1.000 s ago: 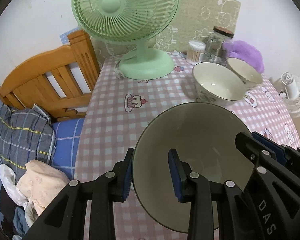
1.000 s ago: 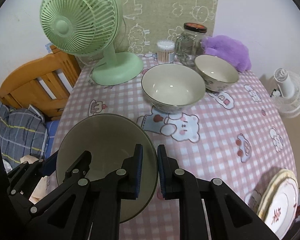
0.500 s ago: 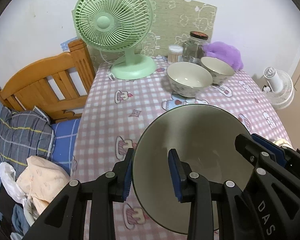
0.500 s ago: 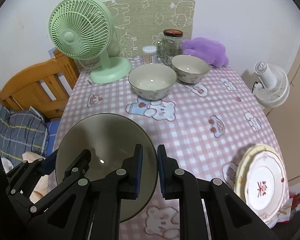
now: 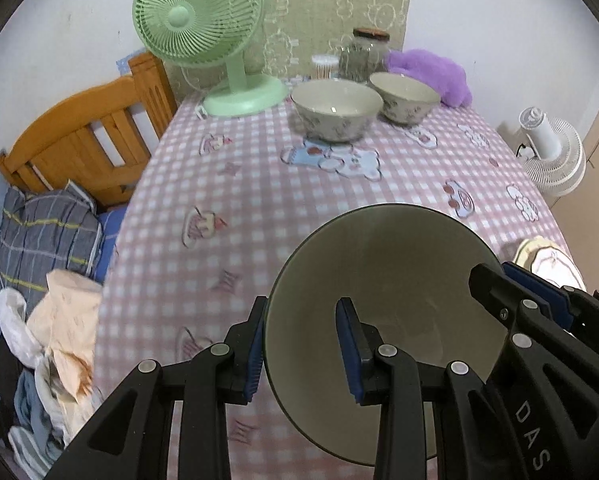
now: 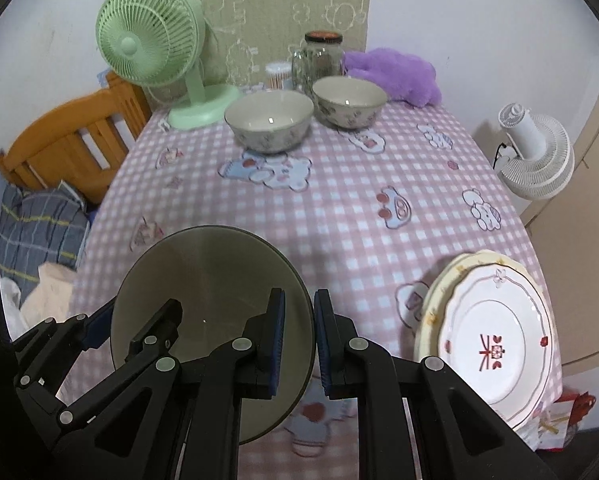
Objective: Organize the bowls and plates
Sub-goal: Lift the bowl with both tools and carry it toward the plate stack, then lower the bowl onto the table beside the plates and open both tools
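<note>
- The left gripper [image 5: 299, 344] is clamped on the 9 o'clock rim of the grey plate [image 5: 383, 280], one pad outside the edge and one on its face.
- The right gripper [image 6: 299, 344] grips the same plate at its 3 o'clock rim, jaws nearly together with the thin edge between them.
- So the plate hangs between both tools, tilted with its far edge up, over the near end of the table [image 5: 259, 184]; the frames do not show whether it touches the cloth.
- The plate stack [image 6: 495, 336] lies at about 3 o'clock from the right gripper, at the table's near right corner: a white plate on a yellow-rimmed one.
- In the left view only a sliver of that stack shows, past the right tool at 3 o'clock.
- The right hand is plainly the nearer one to the stack, so a sideways carry to the right probably decides the coming move.
- The big bowl [image 6: 269, 120] stands at 12 o'clock, well apart across the cloth.
- The small bowl [image 6: 349, 100] sits just beside it, toward 1 o'clock.
- Both bowls are upright and separate, not nested.
- A green fan [image 6: 147, 44] stands at 11 o'clock, clear of any path to the stack.
</note>
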